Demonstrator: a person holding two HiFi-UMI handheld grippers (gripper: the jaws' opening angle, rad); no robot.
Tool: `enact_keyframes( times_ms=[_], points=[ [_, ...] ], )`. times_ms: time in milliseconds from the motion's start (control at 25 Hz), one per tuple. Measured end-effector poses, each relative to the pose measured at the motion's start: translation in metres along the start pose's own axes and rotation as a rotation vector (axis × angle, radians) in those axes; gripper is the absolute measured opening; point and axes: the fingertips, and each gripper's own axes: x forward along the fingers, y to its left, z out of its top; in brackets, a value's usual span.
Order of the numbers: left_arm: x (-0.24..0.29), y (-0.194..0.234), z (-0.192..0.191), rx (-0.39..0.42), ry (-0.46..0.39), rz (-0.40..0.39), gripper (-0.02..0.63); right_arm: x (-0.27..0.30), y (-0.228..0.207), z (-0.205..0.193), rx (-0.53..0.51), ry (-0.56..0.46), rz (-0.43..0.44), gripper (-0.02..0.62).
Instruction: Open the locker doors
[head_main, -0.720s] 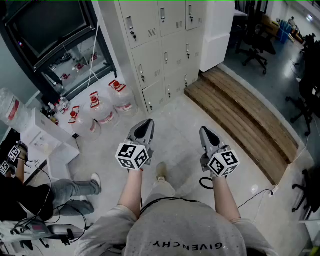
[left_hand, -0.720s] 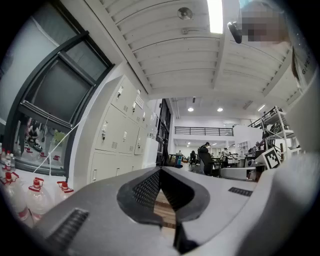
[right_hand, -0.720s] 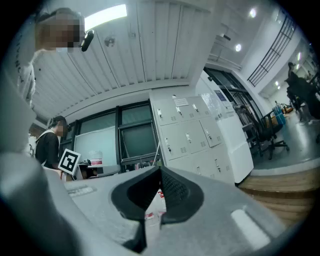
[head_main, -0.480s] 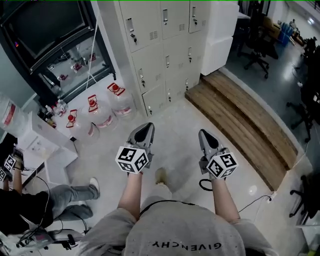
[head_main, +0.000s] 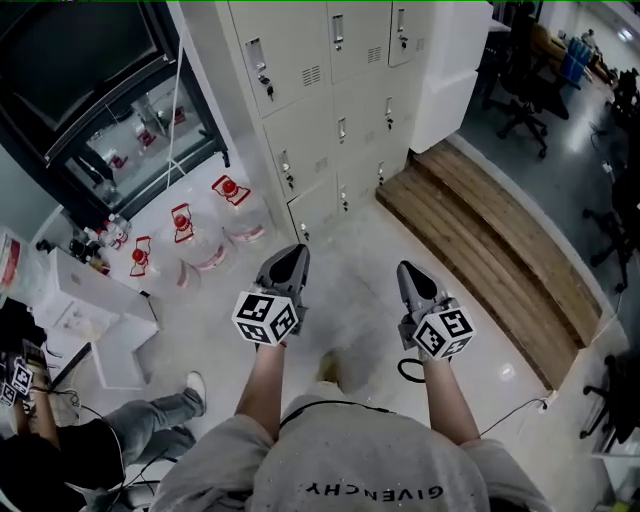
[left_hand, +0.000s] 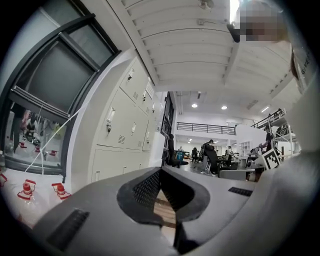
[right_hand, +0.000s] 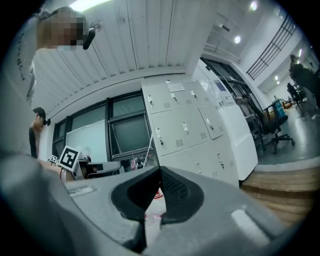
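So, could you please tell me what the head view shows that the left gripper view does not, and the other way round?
Only the head view shows the wearer's shoe on the floor and another person sitting at lower left. Only the left gripper view shows the ribbed ceiling, a far balcony railing and the left gripper up close, jaws met at the tips. Both show the lockers, doors shut, and the red-capped water bottles.

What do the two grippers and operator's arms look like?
Both the left gripper and right gripper: grey tapered shells, dark ribbed claw pads. Each carries a white cube with black square markers. Black cable loops under the right one. Grey short-sleeved T-shirt.
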Motion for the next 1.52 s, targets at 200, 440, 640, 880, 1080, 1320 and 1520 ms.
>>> enact_keyframes(
  times_ms=[200,440,640,880,1080,1320,1520],
  points=[
    [0.032,0.038,0.008,0.023,0.016,-0.027,-0.002,0.056,-0.008,-0.003,0.016,-0.001,0.003,0.000],
    [0.062,0.089,0.012,0.020,0.032,-0.042,-0.002,0.117,-0.019,-0.006,0.060,-0.017,-0.011,0.000],
    [0.083,0.118,0.017,0.023,0.022,-0.057,-0.002,0.155,-0.027,-0.009,0.069,-0.030,-0.018,0.000],
    [0.098,0.138,0.019,0.012,0.014,-0.059,-0.002,0.182,-0.029,-0.011,0.075,-0.025,-0.004,0.001],
    [0.117,0.140,0.016,0.004,0.030,-0.079,-0.002,0.196,-0.046,-0.007,0.082,-0.028,-0.024,0.001],
    [0.159,0.145,0.018,0.009,0.026,-0.093,-0.002,0.220,-0.078,-0.001,0.079,-0.024,-0.022,0.002],
    [0.214,0.149,0.018,0.009,0.027,-0.098,-0.002,0.245,-0.123,0.010,0.062,-0.017,-0.021,0.002]
  ],
)
